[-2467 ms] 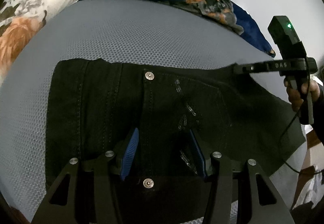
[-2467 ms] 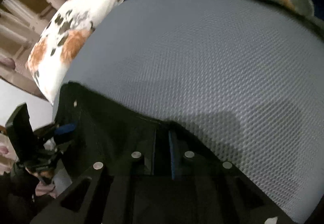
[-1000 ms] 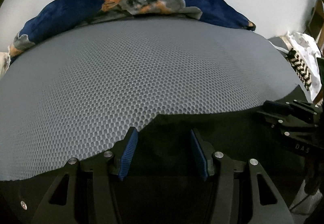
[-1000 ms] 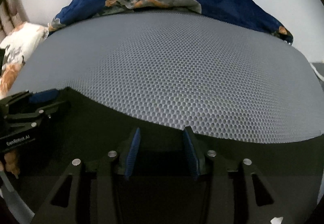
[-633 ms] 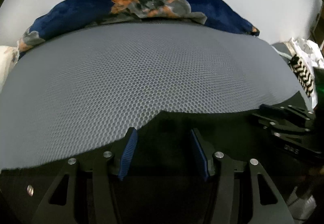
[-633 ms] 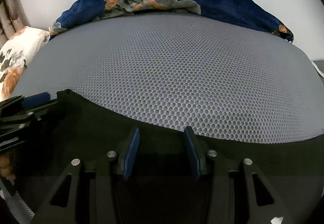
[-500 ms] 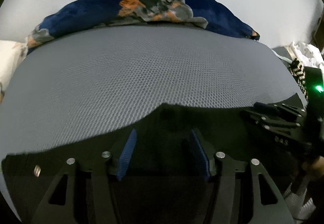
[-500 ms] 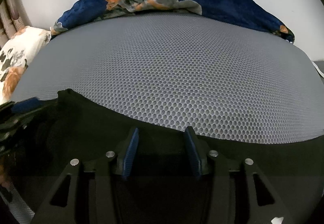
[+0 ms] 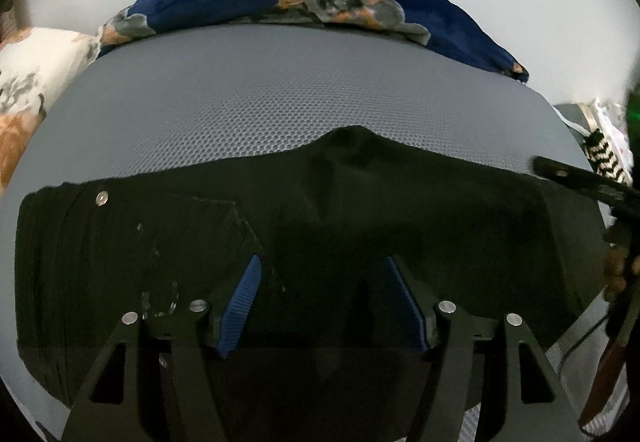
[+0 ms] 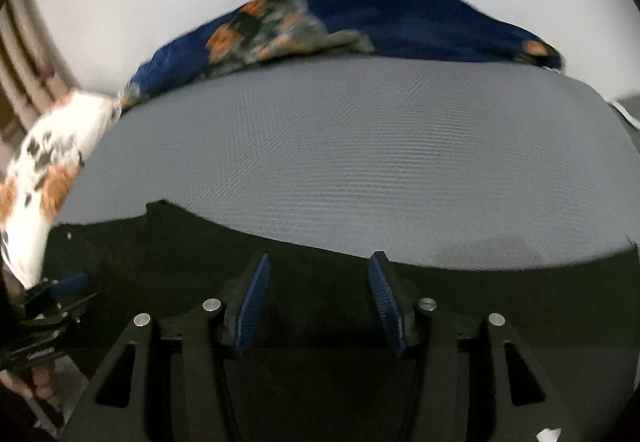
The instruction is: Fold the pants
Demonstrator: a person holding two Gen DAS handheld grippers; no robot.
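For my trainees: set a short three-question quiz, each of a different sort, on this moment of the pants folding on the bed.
1. True or false: the black pants lie on a grey mesh mattress.
2. Multiple choice: what is between the blue pads of the left hand-held gripper? A) a pinched fold of cloth B) a pillow C) nothing gripped, the pants lie beneath
3. Fill in: behind the mattress, against the wall, lies a dark ____ blanket with orange patches.

Key: 1 true. 2 C; its jaws have just been opening, as have those of the right hand-held gripper. 3 blue.
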